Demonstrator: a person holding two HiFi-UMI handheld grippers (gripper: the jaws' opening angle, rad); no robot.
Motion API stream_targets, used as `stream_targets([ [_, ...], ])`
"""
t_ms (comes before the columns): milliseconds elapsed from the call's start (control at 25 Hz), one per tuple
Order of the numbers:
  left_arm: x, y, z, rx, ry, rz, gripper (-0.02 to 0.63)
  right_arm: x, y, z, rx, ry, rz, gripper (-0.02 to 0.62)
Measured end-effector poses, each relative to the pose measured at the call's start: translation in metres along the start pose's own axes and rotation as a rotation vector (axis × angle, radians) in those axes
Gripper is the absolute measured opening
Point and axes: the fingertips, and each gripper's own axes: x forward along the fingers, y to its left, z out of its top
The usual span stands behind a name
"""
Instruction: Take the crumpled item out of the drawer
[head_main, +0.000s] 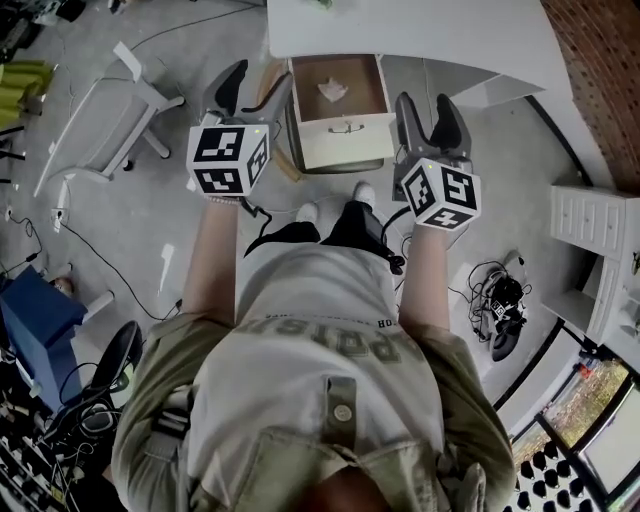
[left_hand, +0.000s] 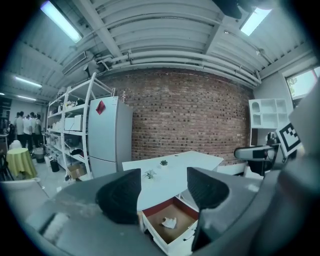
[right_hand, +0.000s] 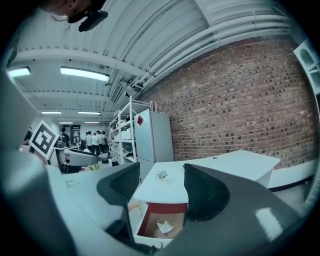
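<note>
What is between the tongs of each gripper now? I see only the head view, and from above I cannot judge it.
Observer: Nothing. In the left gripper view the left gripper holds its tongs apart; only the far crumpled paper in the open drawer shows through the gap.
Operator: And the right gripper?
Observer: In its own view its tongs are apart and empty too.
Operator: Is anybody near?
Observer: Not near. The right gripper view shows a group of people far off, past the shelves.
</note>
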Motion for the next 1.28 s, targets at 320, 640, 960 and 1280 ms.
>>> stream_targets([
  [320,0.022,0.007,-0.016,-0.065,0.042,0.123,0.302,0.044,-0.027,-0.012,-0.022,0.071,0.108,0.27],
  [640,0.05,-0.021,-0.021,-0.119,0.055,0.254,0.302,0.083,-0.064,-0.01,-0.06,0.112,0.265,0.27],
  [960,0.054,-0.045,-0.029,-0.186,0.059,0.403,0.302,0.12,-0.07,-0.02,-0.132,0.172,0.464,0.27],
  [1280,0.058,-0.058,-0.045,-0.188,0.108,0.404,0.302,0.144,-0.04,-0.067,-0.25,0.275,0.611,0.275],
])
